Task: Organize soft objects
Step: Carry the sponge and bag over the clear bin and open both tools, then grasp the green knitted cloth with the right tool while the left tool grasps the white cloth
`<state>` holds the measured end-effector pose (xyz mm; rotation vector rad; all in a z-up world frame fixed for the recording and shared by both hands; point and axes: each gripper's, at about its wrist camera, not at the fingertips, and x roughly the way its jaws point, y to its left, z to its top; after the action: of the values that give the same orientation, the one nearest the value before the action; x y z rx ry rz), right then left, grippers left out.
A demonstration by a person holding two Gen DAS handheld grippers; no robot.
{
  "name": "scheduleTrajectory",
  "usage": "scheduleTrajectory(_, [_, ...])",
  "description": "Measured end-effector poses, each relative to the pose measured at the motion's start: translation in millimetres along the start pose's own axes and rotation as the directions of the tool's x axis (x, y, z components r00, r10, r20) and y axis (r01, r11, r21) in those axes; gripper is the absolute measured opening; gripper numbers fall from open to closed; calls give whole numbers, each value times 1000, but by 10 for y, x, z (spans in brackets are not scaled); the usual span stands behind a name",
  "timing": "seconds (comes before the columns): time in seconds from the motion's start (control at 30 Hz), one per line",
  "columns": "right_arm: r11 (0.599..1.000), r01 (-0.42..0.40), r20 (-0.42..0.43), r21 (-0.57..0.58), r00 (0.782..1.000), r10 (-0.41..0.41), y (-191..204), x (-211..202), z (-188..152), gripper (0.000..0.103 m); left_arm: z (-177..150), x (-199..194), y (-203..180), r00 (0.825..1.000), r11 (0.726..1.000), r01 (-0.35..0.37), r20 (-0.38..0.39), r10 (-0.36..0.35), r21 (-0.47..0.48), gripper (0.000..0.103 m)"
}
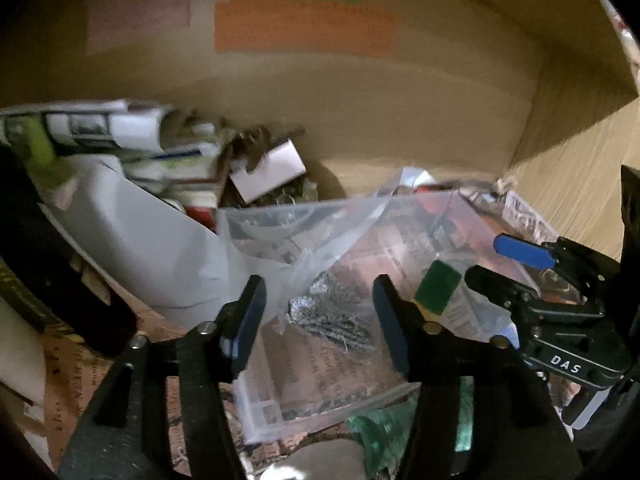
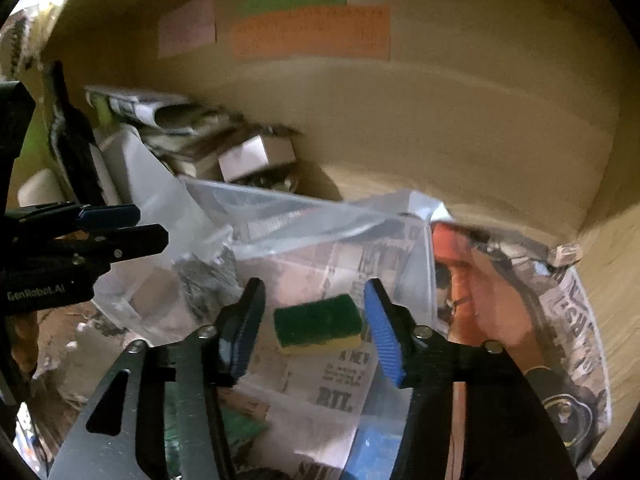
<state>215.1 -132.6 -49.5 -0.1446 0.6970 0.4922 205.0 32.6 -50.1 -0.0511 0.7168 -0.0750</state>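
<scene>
Two grippers are hovering inside a cardboard box (image 2: 460, 128). Right gripper (image 2: 314, 326), fingers spread wide w/ nothing gripped, is bracketing a green-yellow sponge (image 2: 318, 326) lying on a clear plastic bag (image 2: 312, 232) over newspaper (image 2: 340, 380). Left gripper (image 1: 318, 322) is also gaping, empty, above crumpled foil (image 1: 332, 316), probably inside the bag.
</scene>
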Motion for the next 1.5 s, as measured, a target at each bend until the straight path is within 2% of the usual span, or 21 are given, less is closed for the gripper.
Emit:
scheduleTrajectory(0.23, [1000, -5, 97, -27, 995, 7, 121, -425, 6, 63, -35, -484, 74, 996, 1000, -24, 88, 24, -8, 75])
scheduleTrajectory(0.3, [999, -7, 118, -34, 993, 11, 169, -532, -16, 69, -81, -602, 101, 994, 1000, -30, 105, 31, -9, 79])
scheduleTrajectory(0.47, [999, -33, 138, -29, 990, 37, 262, -692, -136, 71, -261, -773, 106, 991, 998, -57, 122, 56, 12, 84])
scheduleTrajectory(0.73, [995, -101, 50, 15, 994, 100, 401, -592, -460, 71, -613, -748, 86, 996, 997, -62, 74, 59, 40, 85])
scheduleTrajectory(1.13, [991, -137, -77, 2, 988, 137, 526, -237, -676, 70, -1107, -422, 118, 998, 1000, -8, -68, 8, -5, 85])
scheduleTrajectory(1.2, [989, -146, -99, 0, 984, 145, 531, -168, -697, 63, -1151, -373, 126, 997, 1000, -2, -80, 1, -10, 85])
scheduleTrajectory(1.27, [988, -152, -118, -6, 981, 151, 540, -115, -713, 53, -1166, -317, 140, 996, 1000, 8, -91, -9, -17, 80])
scheduleTrajectory(1.33, [989, -151, -122, -8, 981, 149, 541, -106, -721, 47, -1195, -276, 136, 994, 1000, 18, -104, -20, -18, 69])
scheduleTrajectory(1.47, [988, -152, -117, -16, 982, 149, 531, -96, -722, 33, -1224, -233, 141, 992, 999, 47, -116, -50, -28, 57])
scheduleTrajectory(1.5, [989, -149, -114, -23, 983, 145, 537, -96, -725, 32, -1233, -243, 135, 992, 998, 54, -114, -57, -26, 50])
